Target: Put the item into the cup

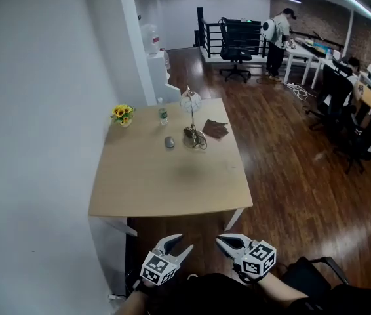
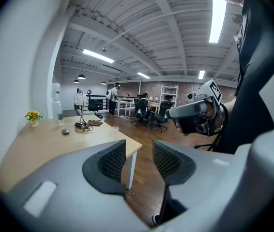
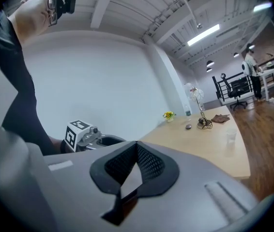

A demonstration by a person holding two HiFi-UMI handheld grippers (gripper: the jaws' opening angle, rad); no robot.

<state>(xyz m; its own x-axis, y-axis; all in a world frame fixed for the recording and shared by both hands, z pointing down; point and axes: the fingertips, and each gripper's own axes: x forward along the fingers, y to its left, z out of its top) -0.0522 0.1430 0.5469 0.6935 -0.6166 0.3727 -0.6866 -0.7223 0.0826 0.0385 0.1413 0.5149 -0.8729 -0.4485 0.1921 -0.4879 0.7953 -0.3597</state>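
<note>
Both grippers are held low by the body, short of the table's [image 1: 172, 195] near edge and aimed toward it.
Left gripper [image 1: 184, 243]: jaws spread, nothing between.
Right gripper [image 1: 219, 240]: tips pressed together, empty.
Small grey item [image 1: 170, 142] lies on the far half, just left of the lamp base [image 1: 195, 137] and well apart from both grippers. It's too small to read its long axis.
Clear cup [image 3: 231, 135] stands upright near the table's right edge.

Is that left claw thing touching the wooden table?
Apart. In the head view the left gripper hangs short of the table's near edge, with dark floor showing between them.
</note>
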